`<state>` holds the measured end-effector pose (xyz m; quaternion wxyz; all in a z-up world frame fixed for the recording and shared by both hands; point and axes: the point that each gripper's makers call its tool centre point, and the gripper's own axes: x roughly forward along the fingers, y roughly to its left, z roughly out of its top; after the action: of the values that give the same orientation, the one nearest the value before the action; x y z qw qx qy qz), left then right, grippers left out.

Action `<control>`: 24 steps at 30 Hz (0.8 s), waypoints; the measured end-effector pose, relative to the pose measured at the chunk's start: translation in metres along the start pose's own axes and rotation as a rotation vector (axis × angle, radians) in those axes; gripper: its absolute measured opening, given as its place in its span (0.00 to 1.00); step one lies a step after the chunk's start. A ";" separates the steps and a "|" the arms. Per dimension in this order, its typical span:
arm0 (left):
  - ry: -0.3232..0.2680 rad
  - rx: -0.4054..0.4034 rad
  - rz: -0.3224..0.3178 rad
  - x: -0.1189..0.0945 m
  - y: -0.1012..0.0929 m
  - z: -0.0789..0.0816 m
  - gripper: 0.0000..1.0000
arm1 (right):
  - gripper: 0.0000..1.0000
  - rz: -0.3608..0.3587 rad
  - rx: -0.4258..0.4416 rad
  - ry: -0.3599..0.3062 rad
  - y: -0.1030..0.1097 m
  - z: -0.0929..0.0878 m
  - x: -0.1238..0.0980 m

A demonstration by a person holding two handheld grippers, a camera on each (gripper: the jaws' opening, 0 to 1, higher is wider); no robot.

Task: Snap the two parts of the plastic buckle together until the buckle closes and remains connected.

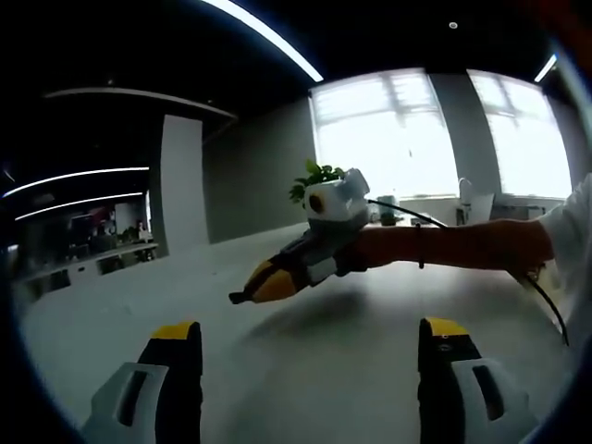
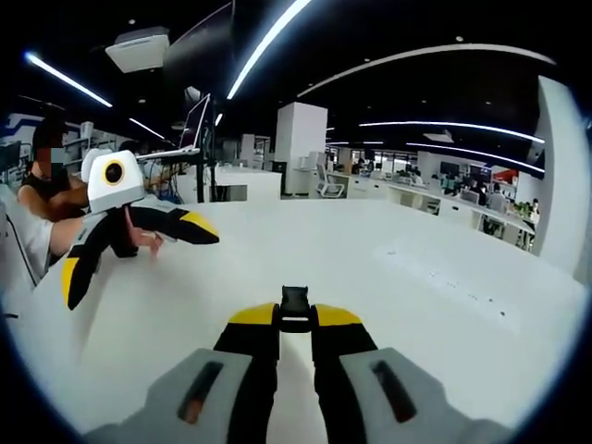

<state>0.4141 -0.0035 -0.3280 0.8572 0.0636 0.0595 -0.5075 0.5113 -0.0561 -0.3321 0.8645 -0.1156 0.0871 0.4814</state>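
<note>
Right gripper (image 2: 295, 319): jaws closed on a black buckle part (image 2: 295, 308), which pokes out past the yellow tips above the white table (image 2: 444, 277)
Left gripper (image 1: 310, 342): jaws spread wide; nothing between them
Second buckle part: cannot tell where it lies
Risk: likely a slip or twist of the pinched part; the hold sits at the very tips
Room: bare tabletop all round; far edge well apart
</note>
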 end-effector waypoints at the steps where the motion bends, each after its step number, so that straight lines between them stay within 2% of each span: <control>1: -0.002 0.000 -0.001 0.000 0.000 0.000 0.99 | 0.11 -0.002 0.000 -0.004 -0.001 0.000 0.000; 7: -0.003 0.003 -0.002 0.001 0.000 0.001 0.99 | 0.11 -0.021 0.007 0.007 -0.008 -0.007 0.002; 24: -0.007 0.007 -0.003 0.002 -0.001 0.002 0.99 | 0.11 -0.043 0.014 0.022 -0.016 -0.011 0.005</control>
<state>0.4142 -0.0056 -0.3259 0.8563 0.0648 0.0548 -0.5094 0.5268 -0.0634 -0.3420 0.8742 -0.1169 0.0976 0.4610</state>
